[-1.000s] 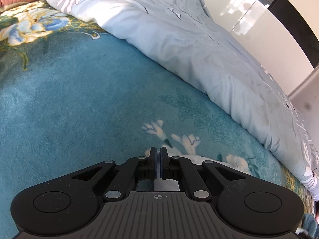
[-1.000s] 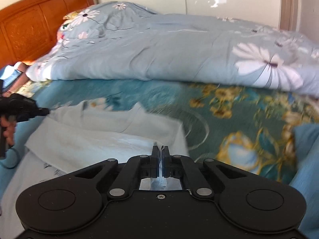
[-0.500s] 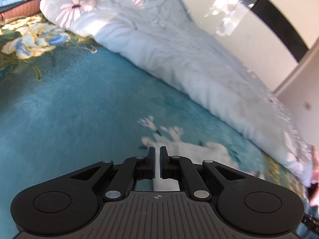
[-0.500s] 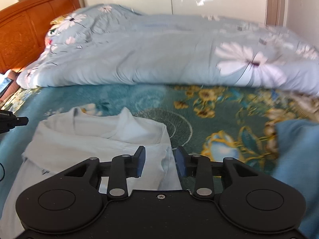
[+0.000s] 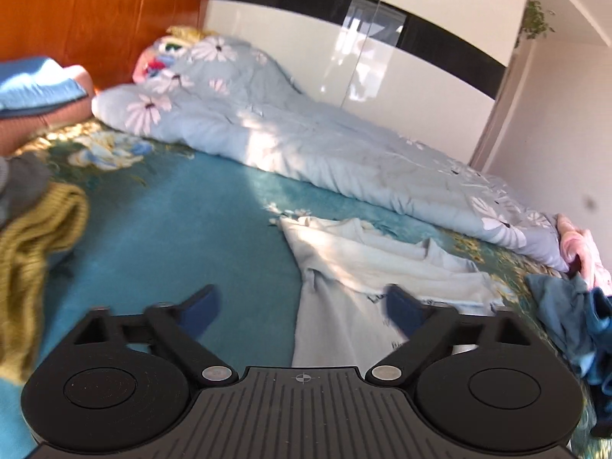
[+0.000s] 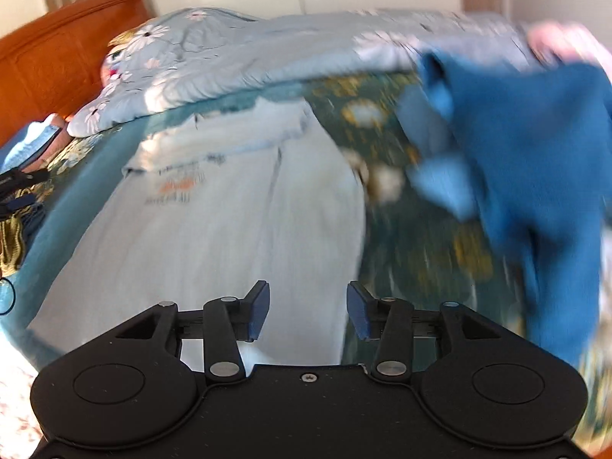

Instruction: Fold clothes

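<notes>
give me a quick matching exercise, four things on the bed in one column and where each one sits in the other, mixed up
Things:
1. white shirt
2. olive knit sweater
3. blue garment
4. floral duvet

Places:
a. far side of the bed, along the wardrobe
b. left edge of the left wrist view
c. middle of the bed, ahead of both tongs
d. right of the white shirt in the right wrist view

Pairs: 1-c, 2-b, 3-d, 4-a

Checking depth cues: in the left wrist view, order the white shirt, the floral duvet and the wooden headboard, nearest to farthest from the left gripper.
From the left gripper:
1. white shirt, just ahead, partly between the open fingers.
2. floral duvet, beyond it, across the bed.
3. wooden headboard, far left, behind the duvet.
</notes>
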Motion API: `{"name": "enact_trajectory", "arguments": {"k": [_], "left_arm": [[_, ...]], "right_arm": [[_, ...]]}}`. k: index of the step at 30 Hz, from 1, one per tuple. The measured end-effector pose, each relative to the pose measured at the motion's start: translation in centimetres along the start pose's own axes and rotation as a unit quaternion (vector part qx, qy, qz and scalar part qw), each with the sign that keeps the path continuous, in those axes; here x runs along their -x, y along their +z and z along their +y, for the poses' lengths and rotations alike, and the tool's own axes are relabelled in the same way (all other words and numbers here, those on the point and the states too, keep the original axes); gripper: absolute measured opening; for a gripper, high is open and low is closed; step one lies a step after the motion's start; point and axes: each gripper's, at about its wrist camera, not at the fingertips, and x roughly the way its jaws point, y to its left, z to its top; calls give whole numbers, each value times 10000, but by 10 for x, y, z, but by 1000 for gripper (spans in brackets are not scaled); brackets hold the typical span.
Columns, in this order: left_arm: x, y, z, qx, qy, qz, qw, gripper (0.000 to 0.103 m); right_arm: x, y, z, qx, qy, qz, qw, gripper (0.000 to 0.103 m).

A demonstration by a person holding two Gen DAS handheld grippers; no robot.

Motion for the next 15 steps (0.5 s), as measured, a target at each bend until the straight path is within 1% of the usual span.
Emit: {"name": "enact_trajectory", "arguments": {"k": [2,4,8,11,15], "left_arm": [[20,-1,-4,-127,-30,-118,9998,102],[35,-2,-7,-150,-18,-123,9998,102],[64,-9,-7,-4,16,-110,9999,102],[81,-17,-2,68,101,-76,9999,102],[103,-25,7,217,160,-27,9996,102]], "right_arm": [[3,-22,4,26,-59,112,9999,47],[2,-38,12,301,-206,190,9992,48],[-3,-47,30,839,-455,119,9954,48],[-6,-45,40,1200,-410,9,9919,51],[-11,-42,47,1685,-387,118,9849,51]]}}
